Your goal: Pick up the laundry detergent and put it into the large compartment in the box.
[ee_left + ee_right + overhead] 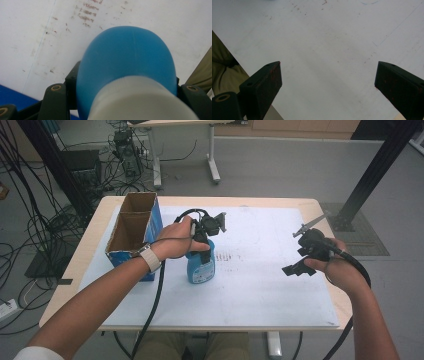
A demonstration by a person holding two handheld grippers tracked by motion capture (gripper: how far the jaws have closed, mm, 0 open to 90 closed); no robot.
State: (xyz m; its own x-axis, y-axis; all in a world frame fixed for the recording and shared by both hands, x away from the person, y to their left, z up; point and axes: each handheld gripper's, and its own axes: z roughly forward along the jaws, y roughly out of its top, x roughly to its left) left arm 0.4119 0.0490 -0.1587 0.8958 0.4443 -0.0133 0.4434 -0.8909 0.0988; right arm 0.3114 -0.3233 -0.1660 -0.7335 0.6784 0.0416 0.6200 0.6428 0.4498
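Observation:
A blue plastic bottle [201,268] with a white neck stands upright left of the mat's middle; I cannot tell whether its base rests on the mat. My left gripper [202,246] comes down on it from above and is shut on its upper part. In the left gripper view the bottle's blue shoulder [127,55] and white neck [140,100] sit between the black jaws of the left gripper [125,83]. My right gripper [300,254] hovers over the right side of the mat. Its jaws stand wide apart with nothing between them, as the right gripper [328,66] shows.
An open-topped cardboard box [132,227] with blue sides and two compartments stands at the table's left, close to the left forearm. A white mat [260,290] with faint reddish marks covers most of the wooden table [95,227]. Cables trail from both grippers toward the front edge.

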